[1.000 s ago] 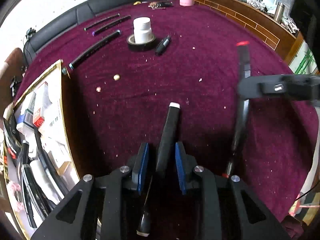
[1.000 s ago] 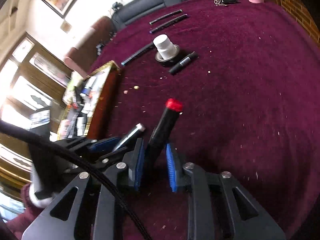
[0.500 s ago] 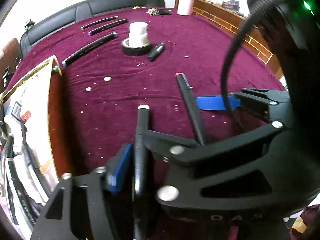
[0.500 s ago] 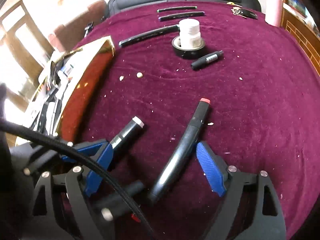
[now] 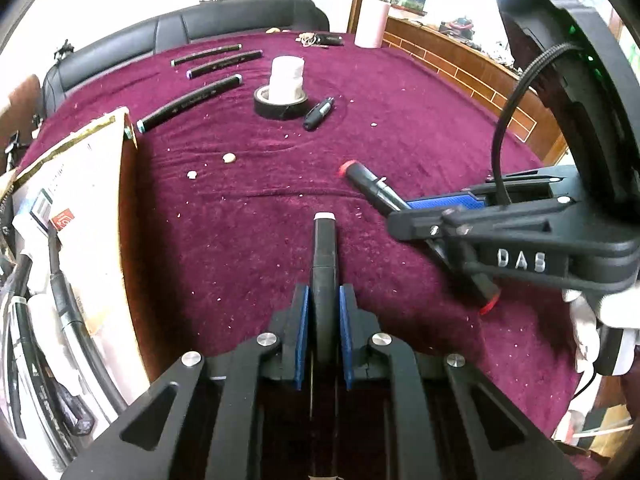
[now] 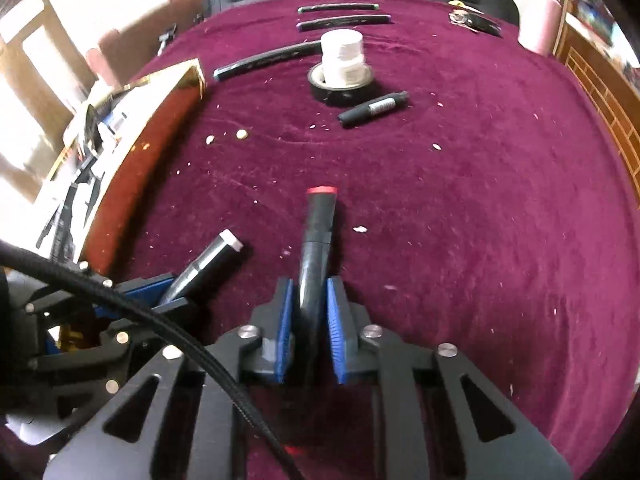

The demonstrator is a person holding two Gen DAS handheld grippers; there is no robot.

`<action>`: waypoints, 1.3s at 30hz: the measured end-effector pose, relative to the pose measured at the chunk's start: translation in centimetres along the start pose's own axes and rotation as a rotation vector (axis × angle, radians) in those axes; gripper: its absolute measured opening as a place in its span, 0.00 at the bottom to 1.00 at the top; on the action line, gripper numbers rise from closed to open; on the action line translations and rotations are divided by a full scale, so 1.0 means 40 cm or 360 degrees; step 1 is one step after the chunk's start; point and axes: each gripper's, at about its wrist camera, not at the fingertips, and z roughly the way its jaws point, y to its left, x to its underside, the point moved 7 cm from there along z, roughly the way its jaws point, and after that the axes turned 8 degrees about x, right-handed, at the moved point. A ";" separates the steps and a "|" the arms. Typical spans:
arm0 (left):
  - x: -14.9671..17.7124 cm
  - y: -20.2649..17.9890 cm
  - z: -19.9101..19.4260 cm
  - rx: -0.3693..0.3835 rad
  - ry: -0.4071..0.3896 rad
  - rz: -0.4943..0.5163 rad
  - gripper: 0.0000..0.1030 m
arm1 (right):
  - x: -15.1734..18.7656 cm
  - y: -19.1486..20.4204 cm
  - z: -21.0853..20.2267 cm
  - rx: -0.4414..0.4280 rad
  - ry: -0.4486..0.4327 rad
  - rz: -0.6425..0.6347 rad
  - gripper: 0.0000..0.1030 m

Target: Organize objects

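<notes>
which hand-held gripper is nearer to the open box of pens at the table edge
Left. The left hand-held gripper, shut on the white-tipped marker, sits just beside the box. The right hand-held gripper, shut on the red-tipped marker, is on the left one's far side.

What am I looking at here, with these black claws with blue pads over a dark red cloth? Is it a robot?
No robot: a person holds a hand-held gripper in each hand, and each carries a wide-angle camera looking along its two fingers. One picture comes from the left hand-held gripper, the other from the right hand-held gripper. Both have just closed on a pen. The left pinches a white-tipped marker; the right pinches a red-tipped marker. Each also shows in the other's picture. Farther off on the red cloth lie three long black pens, a roll of black tape with a white jar standing in it, and a short black marker. A box of supplies sits at the left.
</notes>
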 end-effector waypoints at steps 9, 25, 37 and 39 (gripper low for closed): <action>-0.020 0.021 -0.072 0.0073 -0.0134 -0.0148 0.11 | 0.006 -0.004 -0.090 -0.0257 -0.0157 0.0163 0.12; 0.076 0.339 -0.391 -0.0186 -0.0392 -0.0549 0.11 | -0.111 0.358 -0.109 -0.0813 -0.0032 0.0019 0.13; 0.155 0.441 -0.307 -0.0207 -0.0266 -0.0685 0.11 | -0.111 0.473 0.025 -0.0434 0.0070 -0.0098 0.13; 0.155 0.442 -0.304 -0.0224 -0.0258 -0.0678 0.12 | -0.113 0.468 0.032 -0.0419 0.0077 -0.0095 0.13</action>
